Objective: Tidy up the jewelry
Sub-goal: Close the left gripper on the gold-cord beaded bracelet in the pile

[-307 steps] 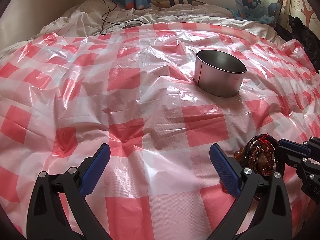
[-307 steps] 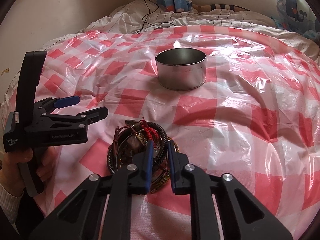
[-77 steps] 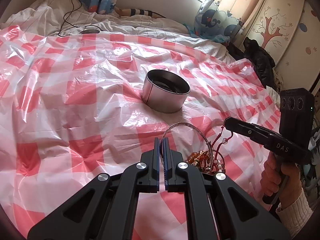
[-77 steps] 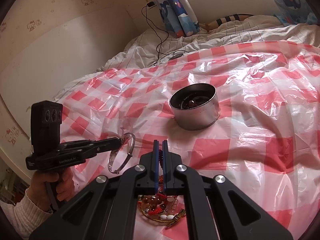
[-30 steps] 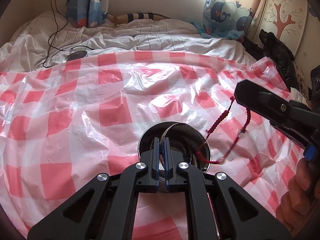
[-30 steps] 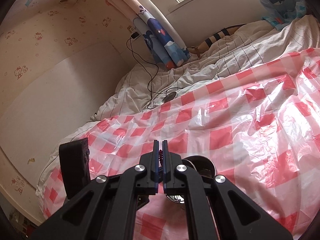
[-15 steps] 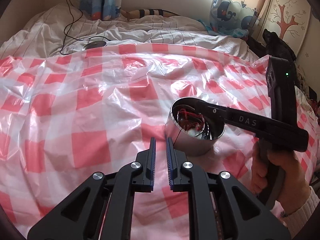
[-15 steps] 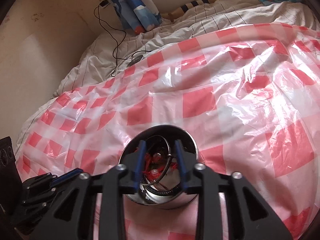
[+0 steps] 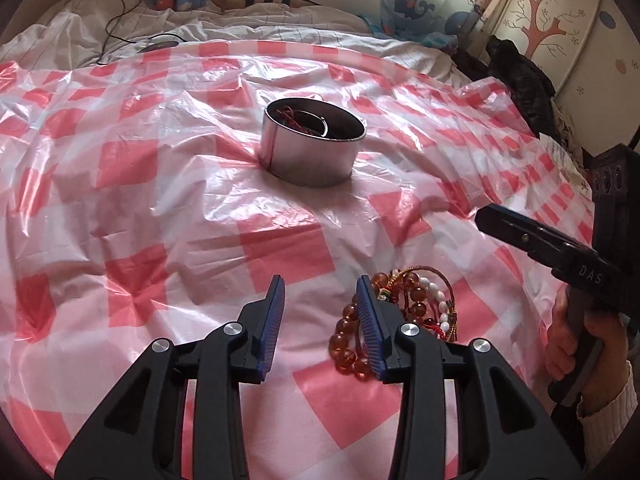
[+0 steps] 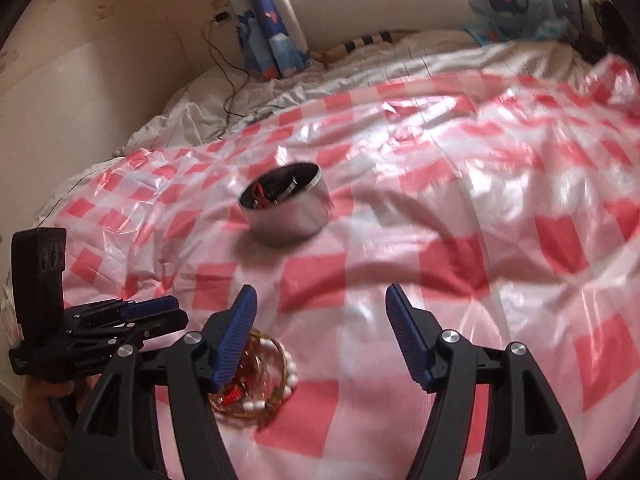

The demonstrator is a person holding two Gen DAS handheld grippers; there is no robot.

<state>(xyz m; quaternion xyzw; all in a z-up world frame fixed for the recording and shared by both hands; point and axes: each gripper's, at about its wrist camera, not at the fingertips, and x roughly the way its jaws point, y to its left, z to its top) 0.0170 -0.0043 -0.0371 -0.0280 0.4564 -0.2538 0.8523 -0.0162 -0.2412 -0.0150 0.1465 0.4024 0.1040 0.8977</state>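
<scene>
A round metal tin (image 9: pixel 314 148) stands on the red-and-white checked plastic sheet (image 9: pixel 160 208); a silver bangle and a red cord bracelet lie inside it. It also shows in the right wrist view (image 10: pixel 286 210). A pile of amber and white bead bracelets (image 9: pixel 404 312) lies on the sheet near me, also in the right wrist view (image 10: pixel 260 380). My left gripper (image 9: pixel 320 312) is open and empty, its right finger at the pile's left edge. My right gripper (image 10: pixel 320 332) is open and empty, its left finger over the pile; it also shows in the left wrist view (image 9: pixel 532 236).
The sheet covers a bed with white bedding (image 9: pixel 280 20) behind. A black cable (image 10: pixel 224 76) runs across the bedding by the wall on the left. Curtains (image 10: pixel 272 32) and dark clothing (image 9: pixel 520 76) are at the back and right.
Both grippers have pulled back from the tin to the bead pile and opened wider. The red cord bracelet and the silver bangle now lie in the tin.
</scene>
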